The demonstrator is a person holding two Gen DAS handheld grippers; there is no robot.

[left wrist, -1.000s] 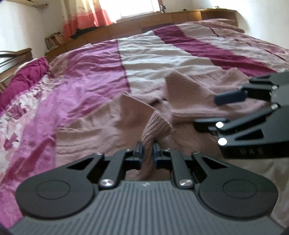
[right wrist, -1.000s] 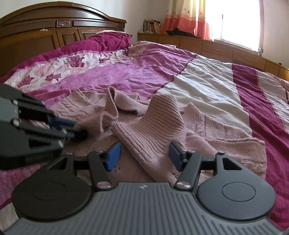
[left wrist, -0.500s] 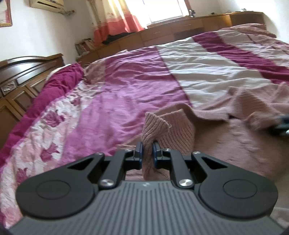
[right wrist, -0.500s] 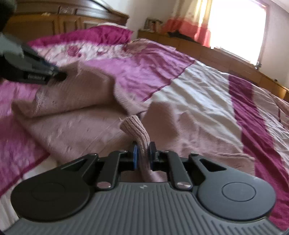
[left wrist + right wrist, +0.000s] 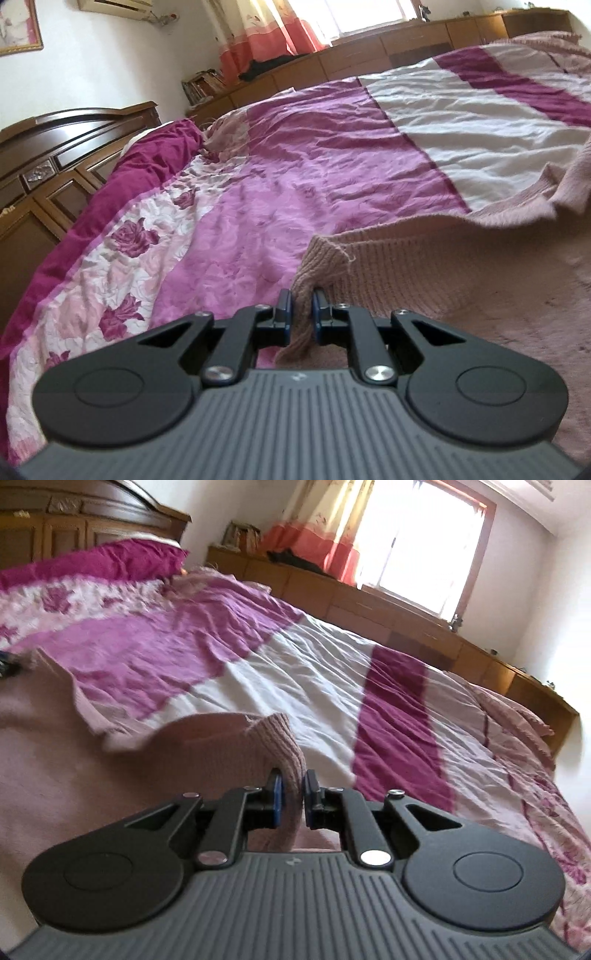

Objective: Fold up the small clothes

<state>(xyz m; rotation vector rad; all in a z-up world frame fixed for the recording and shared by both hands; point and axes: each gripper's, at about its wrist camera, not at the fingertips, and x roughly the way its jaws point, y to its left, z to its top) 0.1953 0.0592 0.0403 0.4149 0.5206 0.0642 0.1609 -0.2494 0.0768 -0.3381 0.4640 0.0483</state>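
One pink knit sweater [image 5: 461, 266] lay on the bed [image 5: 332, 158], its ribbed edge stretched between two grippers, long axis running sideways across the bedspread. Left gripper [image 5: 302, 310]: jaws clamped on one ribbed corner, the cloth bunched between the pads and trailing off to the right. Right gripper [image 5: 291, 794]: jaws clamped on the other ribbed corner [image 5: 280, 738], the body spreading left. Sweaters counted: one. Grippers: two.

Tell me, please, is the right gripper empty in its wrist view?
No, the right gripper is shut on a ribbed edge of the pink sweater.
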